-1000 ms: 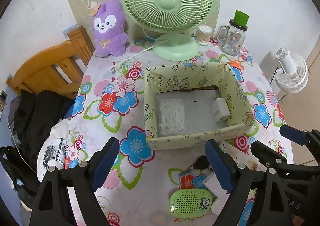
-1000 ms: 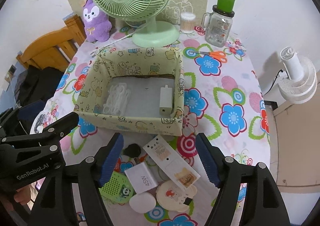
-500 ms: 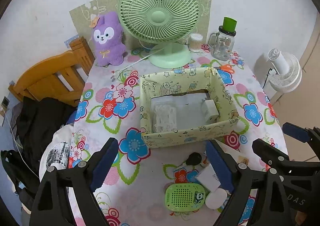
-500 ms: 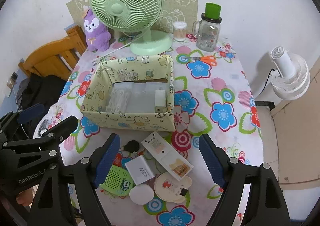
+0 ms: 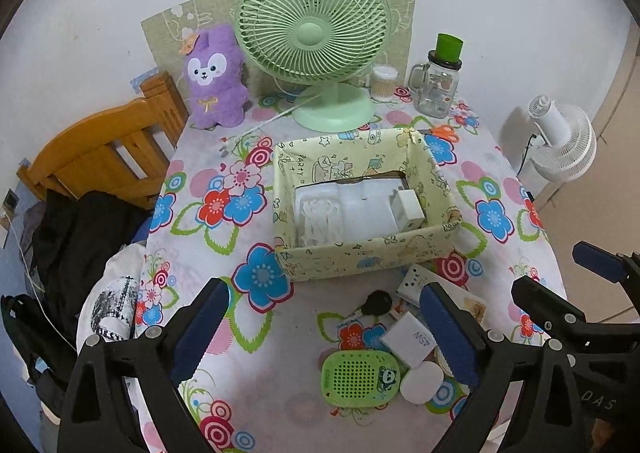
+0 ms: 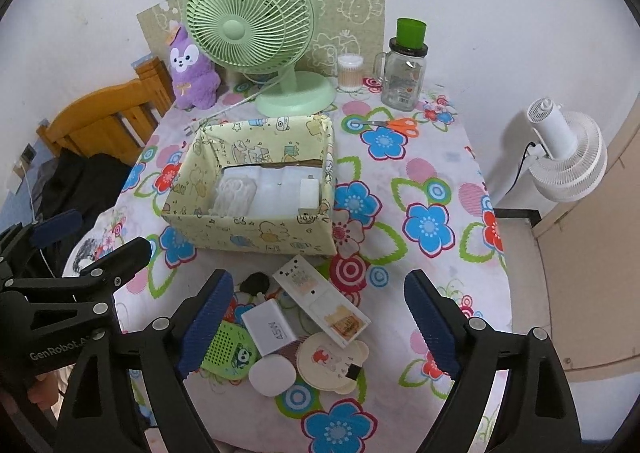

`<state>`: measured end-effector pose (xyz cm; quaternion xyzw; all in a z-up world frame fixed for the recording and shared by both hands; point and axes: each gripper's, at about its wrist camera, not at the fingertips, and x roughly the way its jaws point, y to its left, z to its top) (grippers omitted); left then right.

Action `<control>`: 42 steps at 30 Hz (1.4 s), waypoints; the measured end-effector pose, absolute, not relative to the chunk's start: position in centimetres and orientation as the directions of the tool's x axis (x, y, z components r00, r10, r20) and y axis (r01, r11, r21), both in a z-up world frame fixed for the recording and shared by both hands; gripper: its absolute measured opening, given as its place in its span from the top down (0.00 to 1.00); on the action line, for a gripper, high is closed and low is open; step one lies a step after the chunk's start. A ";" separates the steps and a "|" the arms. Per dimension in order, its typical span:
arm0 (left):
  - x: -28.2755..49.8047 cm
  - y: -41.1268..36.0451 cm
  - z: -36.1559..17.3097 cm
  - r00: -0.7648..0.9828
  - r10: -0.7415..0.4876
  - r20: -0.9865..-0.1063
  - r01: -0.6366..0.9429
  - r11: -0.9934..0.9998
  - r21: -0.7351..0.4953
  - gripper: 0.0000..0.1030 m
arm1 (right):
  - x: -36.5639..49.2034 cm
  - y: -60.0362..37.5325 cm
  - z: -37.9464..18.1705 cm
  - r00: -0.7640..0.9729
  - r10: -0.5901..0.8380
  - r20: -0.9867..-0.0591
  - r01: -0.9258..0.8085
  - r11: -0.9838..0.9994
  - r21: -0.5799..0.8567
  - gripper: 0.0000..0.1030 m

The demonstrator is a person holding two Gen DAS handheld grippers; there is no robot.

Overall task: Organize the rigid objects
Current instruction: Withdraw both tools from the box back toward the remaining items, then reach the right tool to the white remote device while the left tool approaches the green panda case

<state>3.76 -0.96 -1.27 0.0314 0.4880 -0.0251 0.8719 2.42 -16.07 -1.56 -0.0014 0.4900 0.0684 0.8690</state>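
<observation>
White walls back a table under a flowered tablecloth (image 6: 432, 173), with a wooden chair (image 5: 100, 157) draped in dark clothing at its left and a white floor fan (image 6: 568, 161) at its right. Along the far edge stand a purple plush rabbit (image 5: 216, 81), a green desk fan (image 6: 256, 33), a tub of cotton swabs (image 6: 350, 73) and a glass jar mug (image 6: 404, 77), with orange scissors (image 6: 400, 125) lying near the mug. At the middle sits a yellow patterned box (image 6: 256, 231) holding a white charger (image 5: 406, 209) and a pale plastic packet. Before it, on the near edge, lie a black key (image 6: 256, 280), a white adapter (image 6: 270, 327), a green speaker (image 5: 360, 377), a long white card (image 6: 320, 303) and round white pieces. The left gripper (image 5: 324, 327) and right gripper (image 6: 318, 319) hover above this cluster; their jaws have just been opening, stand wide apart and grip nothing.
</observation>
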 end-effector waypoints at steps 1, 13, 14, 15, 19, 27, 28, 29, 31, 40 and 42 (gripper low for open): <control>3.6 -1.0 -1.3 0.523 -0.014 -0.852 0.076 0.997 0.030 0.05 | 2.3 -16.1 -1.6 0.511 0.117 -0.852 -0.120 0.991 0.064 0.13; 2.9 -1.6 -2.0 0.511 -0.029 -0.859 0.091 0.996 0.020 0.04 | 1.5 -16.8 -2.0 0.509 0.111 -0.854 -0.124 0.991 0.054 0.12; 2.9 -1.6 -2.2 0.509 -0.032 -0.860 0.093 0.995 0.019 0.04 | 1.4 -16.8 -2.2 0.507 0.111 -0.855 -0.124 0.991 0.055 0.12; 3.0 -1.6 -2.4 0.506 -0.035 -0.862 0.095 0.995 0.016 0.05 | 1.5 -16.9 -2.3 0.505 0.113 -0.856 -0.125 0.991 0.057 0.12; 3.0 -1.6 -3.4 0.490 -0.045 -0.871 0.094 0.996 0.002 0.05 | 1.6 -17.0 -3.2 0.495 0.117 -0.861 -0.129 0.990 0.061 0.12; 3.1 -1.5 -5.8 0.442 -0.064 -0.895 0.095 0.995 -0.024 0.04 | 1.7 -17.0 -5.1 0.492 0.119 -0.862 -0.159 0.986 0.045 0.12; 3.1 -1.5 -6.1 0.437 -0.065 -0.897 0.095 0.995 -0.026 0.05 | 1.8 -17.0 -5.3 0.490 0.121 -0.863 -0.161 0.986 0.047 0.12; 3.1 -1.4 -6.4 0.433 -0.065 -0.899 0.094 0.995 -0.027 0.05 | 1.8 -17.0 -5.5 0.487 0.122 -0.865 -0.162 0.986 0.047 0.12; 3.2 -1.3 -7.0 0.422 -0.065 -0.904 0.089 0.996 -0.030 0.05 | 2.0 -17.1 -6.0 0.479 0.125 -0.869 -0.165 0.985 0.051 0.12; 3.6 -1.4 -9.4 0.374 -0.078 -0.924 0.093 0.995 -0.046 0.05 | 2.8 -17.1 -8.2 0.451 0.124 -0.884 -0.165 0.985 0.054 0.12; 3.7 -1.4 -10.0 0.363 -0.079 -0.928 0.093 0.995 -0.049 0.05 | 2.9 -17.0 -8.5 0.447 0.120 -0.886 -0.168 0.985 0.049 0.12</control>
